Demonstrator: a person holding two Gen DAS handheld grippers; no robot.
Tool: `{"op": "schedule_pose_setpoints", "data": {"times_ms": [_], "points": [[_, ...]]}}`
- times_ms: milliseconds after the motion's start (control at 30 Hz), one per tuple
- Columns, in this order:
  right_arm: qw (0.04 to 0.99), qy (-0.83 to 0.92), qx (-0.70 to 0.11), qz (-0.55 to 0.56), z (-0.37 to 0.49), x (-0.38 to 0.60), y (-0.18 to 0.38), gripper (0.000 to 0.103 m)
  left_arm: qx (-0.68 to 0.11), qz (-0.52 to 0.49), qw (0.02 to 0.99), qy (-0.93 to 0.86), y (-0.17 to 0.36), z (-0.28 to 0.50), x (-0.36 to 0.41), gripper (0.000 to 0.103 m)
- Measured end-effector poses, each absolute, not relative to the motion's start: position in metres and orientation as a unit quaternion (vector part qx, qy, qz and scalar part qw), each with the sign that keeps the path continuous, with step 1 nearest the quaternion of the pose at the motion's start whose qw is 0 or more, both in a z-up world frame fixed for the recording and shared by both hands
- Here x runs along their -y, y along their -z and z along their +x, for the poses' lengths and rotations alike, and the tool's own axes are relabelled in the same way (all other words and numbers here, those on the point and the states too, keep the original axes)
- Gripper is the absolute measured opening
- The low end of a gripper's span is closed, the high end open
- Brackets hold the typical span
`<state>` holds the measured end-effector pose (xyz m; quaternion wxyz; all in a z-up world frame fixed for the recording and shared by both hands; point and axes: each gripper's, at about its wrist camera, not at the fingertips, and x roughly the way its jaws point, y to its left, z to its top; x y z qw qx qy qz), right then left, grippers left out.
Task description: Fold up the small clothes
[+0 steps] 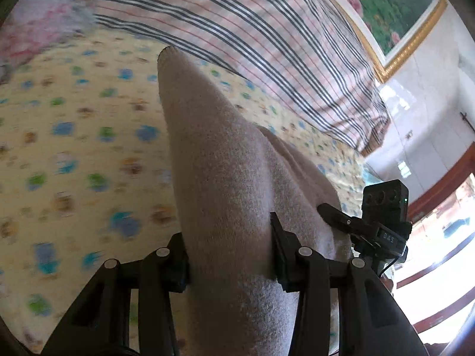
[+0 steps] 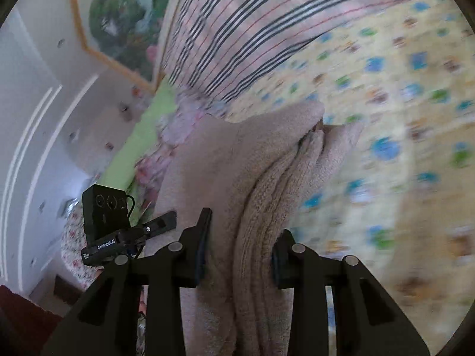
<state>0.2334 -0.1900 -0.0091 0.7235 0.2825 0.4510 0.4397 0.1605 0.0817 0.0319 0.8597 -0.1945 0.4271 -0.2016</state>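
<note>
A beige knitted garment [image 1: 213, 148] rises off the bed between my two grippers. My left gripper [image 1: 228, 237] is shut on a thick fold of it, and the cloth runs forward to a pointed corner. My right gripper [image 2: 243, 237] is shut on a bunched, ribbed part of the same garment [image 2: 237, 154]. The two grippers sit close side by side. The right gripper [image 1: 383, 216] shows at the right of the left wrist view, against the cloth's edge. The left gripper [image 2: 104, 216] shows at the left of the right wrist view. The view is blurred by motion.
Under the garment lies a yellow bed sheet [image 1: 74, 148] with small blue and green prints. A striped pink and grey blanket [image 1: 267, 44] lies beyond it, with floral fabric [image 1: 38, 23] beside it. A gold-framed painting [image 1: 394, 9] hangs on the white wall.
</note>
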Motion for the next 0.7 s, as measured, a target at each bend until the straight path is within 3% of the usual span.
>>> {"op": "schedule_pose_setpoints", "data": {"times_ms": [300,433,567,700], "points": [[0.689,-0.469,-0.486,0.263,0.218,0.116,0.039,0.035,-0.439,-0.191,0.865,0.153,0.004,0.129,-0.147,0.044],[0.692,-0.449,-0.505,0.255,0.217,0.115,0.057,0.036,-0.439,-0.184,0.866,0.153,0.022,0.129,-0.146,0.054],[0.696,-0.427,-0.521,0.248,0.217,0.118,0.068,0.042,-0.447,-0.214,0.858,0.136,0.038,0.134,-0.153,0.073],[0.707,-0.408,-0.525,0.242,0.214,0.124,0.065,0.049,-0.451,-0.223,0.855,0.123,0.032,0.13,-0.153,0.073]]}}
